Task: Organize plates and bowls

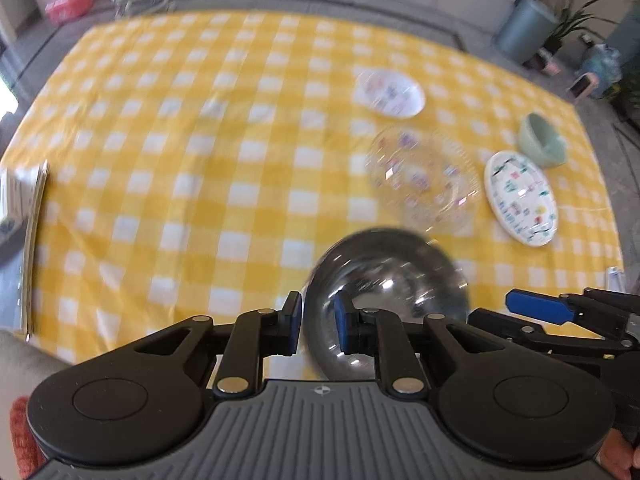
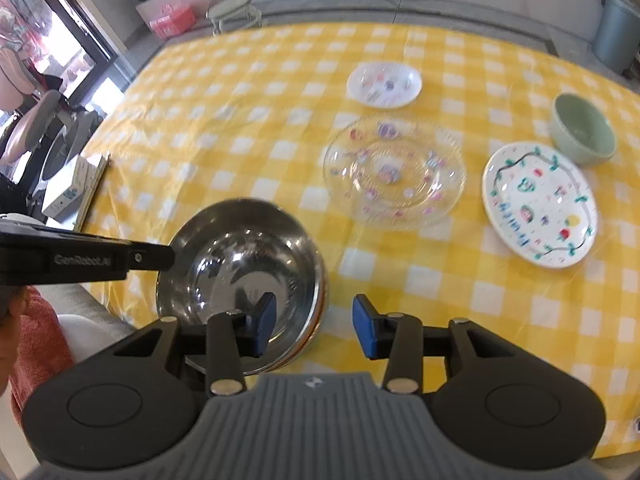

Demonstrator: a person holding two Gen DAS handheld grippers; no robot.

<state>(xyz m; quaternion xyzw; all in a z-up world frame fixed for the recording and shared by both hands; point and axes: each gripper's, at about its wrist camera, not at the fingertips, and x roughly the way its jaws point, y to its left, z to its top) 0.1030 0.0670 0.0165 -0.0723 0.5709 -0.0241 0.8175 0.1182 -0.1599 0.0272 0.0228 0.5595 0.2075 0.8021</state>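
The left gripper [image 1: 317,326] is clamped on the steel bowl's [image 1: 390,276] rim at the tabletop's [image 1: 160,160] near edge, likely for carrying. The right gripper [image 2: 314,330] hangs beside it, jaws apart and empty.

A steel bowl [image 2: 240,276] sits near the surface's [image 2: 240,120] near edge, the left tool [image 2: 170,258] pinching its left rim. The right tool [image 2: 314,326] hovers spread over its right rim. Farther off lie a clear glass plate [image 2: 394,170], two white patterned plates, and a green bowl [image 2: 582,128].

"GenRobot.AI" is being shown, faintly, on the left gripper [image 2: 156,257]. No other text is being made out.
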